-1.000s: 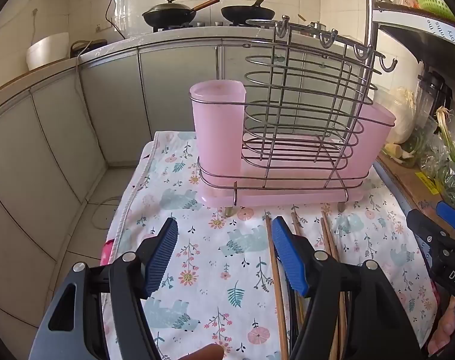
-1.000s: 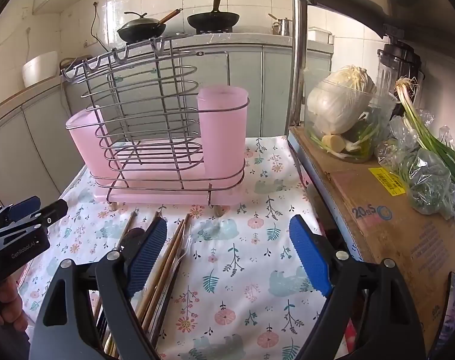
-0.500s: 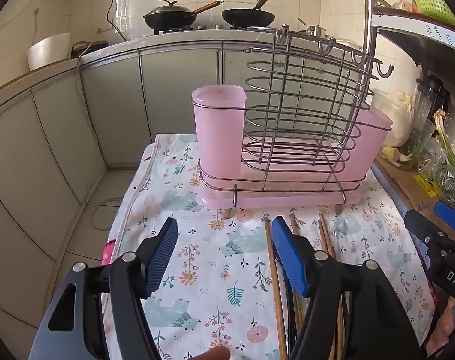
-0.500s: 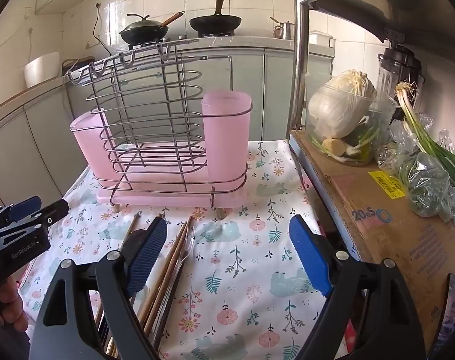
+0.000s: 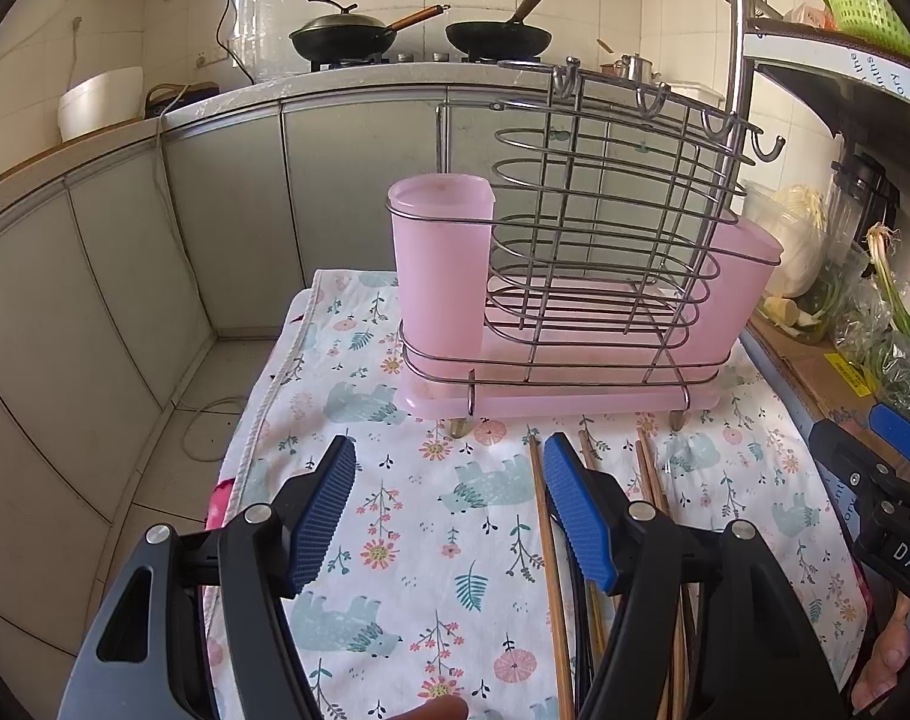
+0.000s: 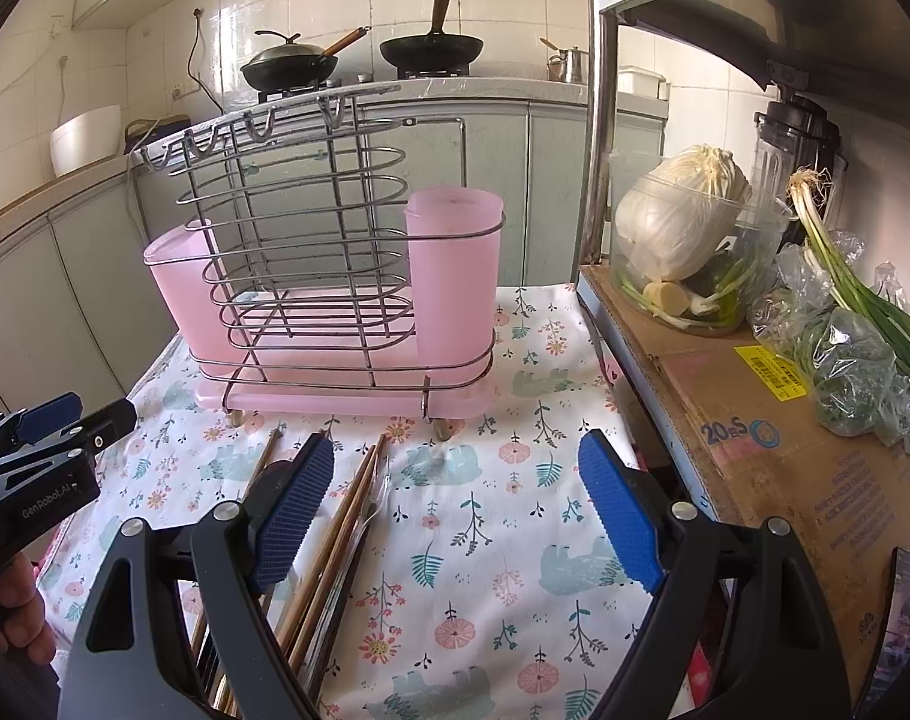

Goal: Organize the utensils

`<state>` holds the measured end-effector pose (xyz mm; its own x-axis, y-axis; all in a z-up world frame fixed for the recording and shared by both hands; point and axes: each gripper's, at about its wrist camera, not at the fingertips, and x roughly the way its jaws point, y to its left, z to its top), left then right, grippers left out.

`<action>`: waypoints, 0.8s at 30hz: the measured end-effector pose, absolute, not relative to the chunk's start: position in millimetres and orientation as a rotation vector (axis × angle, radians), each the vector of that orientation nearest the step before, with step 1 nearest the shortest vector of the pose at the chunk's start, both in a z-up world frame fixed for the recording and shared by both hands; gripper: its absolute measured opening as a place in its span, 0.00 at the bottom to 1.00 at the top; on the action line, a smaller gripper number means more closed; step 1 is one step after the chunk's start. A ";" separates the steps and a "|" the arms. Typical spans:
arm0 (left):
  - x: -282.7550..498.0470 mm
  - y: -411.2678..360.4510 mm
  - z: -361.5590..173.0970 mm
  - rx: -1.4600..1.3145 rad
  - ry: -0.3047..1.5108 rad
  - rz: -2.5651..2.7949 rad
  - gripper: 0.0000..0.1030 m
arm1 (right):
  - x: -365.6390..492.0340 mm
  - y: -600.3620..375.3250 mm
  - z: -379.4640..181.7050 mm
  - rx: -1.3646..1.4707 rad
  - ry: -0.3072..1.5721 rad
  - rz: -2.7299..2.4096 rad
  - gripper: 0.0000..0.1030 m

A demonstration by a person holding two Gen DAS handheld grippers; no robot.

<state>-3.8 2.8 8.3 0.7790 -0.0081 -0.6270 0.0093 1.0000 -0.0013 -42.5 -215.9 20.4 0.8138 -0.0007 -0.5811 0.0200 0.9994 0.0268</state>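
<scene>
Left gripper (image 5: 449, 516) spread wide, nothing between its blue pads, hovering over the floral cloth (image 5: 395, 516) on the surface. Right gripper (image 6: 455, 516) also wide, nothing held. Wooden chopsticks (image 6: 335, 534) lie flat on the cloth with a metal utensil just beside them, passing under the right gripper's left finger; in the left wrist view they run under the left gripper's right finger (image 5: 574, 516). Beyond them, the wire utensil rack (image 5: 580, 276) stands upright on a pink tray, with a pink cup (image 5: 440, 264) at each end. A cardboard box (image 6: 784, 438) with bagged greens sits to the right. Far counter: two woks.
</scene>
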 end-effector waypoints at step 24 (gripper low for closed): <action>-7.6 3.7 12.1 -0.001 0.671 -0.010 0.63 | -44.6 -215.3 23.6 0.029 0.616 -0.012 0.82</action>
